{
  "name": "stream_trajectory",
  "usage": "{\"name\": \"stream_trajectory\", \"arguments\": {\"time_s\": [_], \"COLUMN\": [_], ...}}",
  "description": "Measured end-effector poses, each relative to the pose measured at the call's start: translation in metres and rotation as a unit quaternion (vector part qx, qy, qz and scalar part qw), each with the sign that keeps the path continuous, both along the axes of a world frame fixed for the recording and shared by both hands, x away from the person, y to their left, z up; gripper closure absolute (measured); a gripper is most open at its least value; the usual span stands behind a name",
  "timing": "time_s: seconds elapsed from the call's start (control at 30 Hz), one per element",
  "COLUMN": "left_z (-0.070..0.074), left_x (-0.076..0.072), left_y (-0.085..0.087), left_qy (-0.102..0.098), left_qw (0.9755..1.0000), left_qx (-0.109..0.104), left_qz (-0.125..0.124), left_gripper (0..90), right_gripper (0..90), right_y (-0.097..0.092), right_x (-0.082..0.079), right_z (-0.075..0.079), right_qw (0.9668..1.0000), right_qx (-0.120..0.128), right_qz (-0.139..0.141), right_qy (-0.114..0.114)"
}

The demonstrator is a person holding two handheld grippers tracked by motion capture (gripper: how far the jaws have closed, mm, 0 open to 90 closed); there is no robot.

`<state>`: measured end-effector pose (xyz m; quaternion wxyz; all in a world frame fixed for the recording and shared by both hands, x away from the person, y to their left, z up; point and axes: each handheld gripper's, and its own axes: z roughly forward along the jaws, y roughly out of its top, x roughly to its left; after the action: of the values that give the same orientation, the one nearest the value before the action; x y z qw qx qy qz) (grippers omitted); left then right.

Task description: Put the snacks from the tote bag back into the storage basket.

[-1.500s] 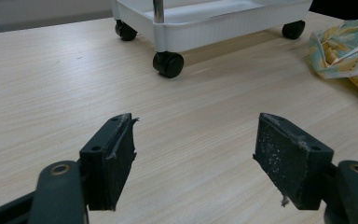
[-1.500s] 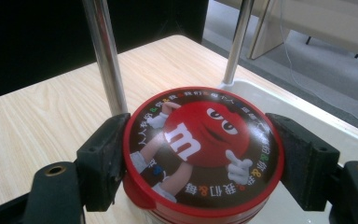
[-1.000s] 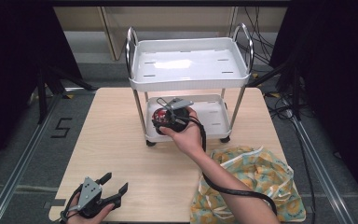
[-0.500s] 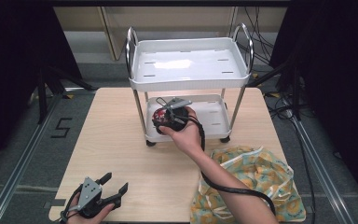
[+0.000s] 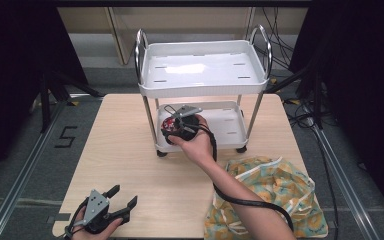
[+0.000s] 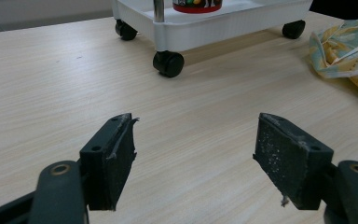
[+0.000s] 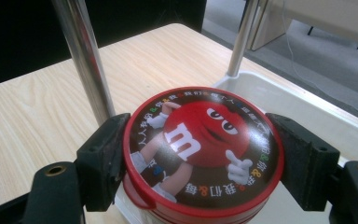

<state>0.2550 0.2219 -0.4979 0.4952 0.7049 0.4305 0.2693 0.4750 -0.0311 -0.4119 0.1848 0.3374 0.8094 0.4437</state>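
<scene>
A round candy tin (image 7: 204,144) with a red cartoon lid is clamped from both sides by my right gripper (image 7: 204,165). In the high view the right gripper (image 5: 172,129) holds the tin (image 5: 168,124) at the front left corner of the white cart's lower shelf (image 5: 227,122), beside a chrome post (image 7: 81,51). The tin's base rests on or just above the shelf (image 7: 303,107); I cannot tell which. My left gripper (image 5: 124,196) lies low over the table's front left, open and holding nothing (image 6: 196,158).
The two-shelf white cart (image 5: 205,75) stands on castors (image 6: 168,63) at the back middle of the wooden table (image 5: 125,145). A patterned cloth (image 5: 275,190) is bunched at the front right, also in the left gripper view (image 6: 349,46).
The right hand with the tin has edged very slightly left at the lower shelf. The left gripper has not moved.
</scene>
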Motion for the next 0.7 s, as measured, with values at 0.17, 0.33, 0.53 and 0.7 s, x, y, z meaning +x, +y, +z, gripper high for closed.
{"name": "stream_trajectory", "arguments": {"time_s": [0.17, 0.33, 0.53, 0.7], "left_z": [0.0, 0.0, 0.0, 0.0], "left_x": [0.0, 0.0, 0.0, 0.0], "left_y": [0.0, 0.0, 0.0, 0.0], "left_qy": [0.0, 0.0, 0.0, 0.0], "left_qw": [1.0, 1.0, 1.0, 1.0], "left_qx": [-0.001, -0.001, -0.001, -0.001], "left_qz": [0.0, 0.0, -0.001, 0.0], "left_gripper": [27.9, 28.0, 27.9, 27.9], "right_gripper": [26.8, 26.8, 26.8, 26.8], "right_y": [0.003, 0.005, 0.007, 0.006], "right_x": [0.006, 0.007, 0.009, 0.011], "right_z": [-0.004, -0.005, -0.009, -0.011], "right_qw": [1.0, 1.0, 1.0, 0.9999], "right_qx": [-0.003, -0.006, -0.007, -0.01], "right_qz": [0.006, 0.006, -0.001, 0.007], "right_qy": [-0.003, -0.003, 0.001, 0.008]}}
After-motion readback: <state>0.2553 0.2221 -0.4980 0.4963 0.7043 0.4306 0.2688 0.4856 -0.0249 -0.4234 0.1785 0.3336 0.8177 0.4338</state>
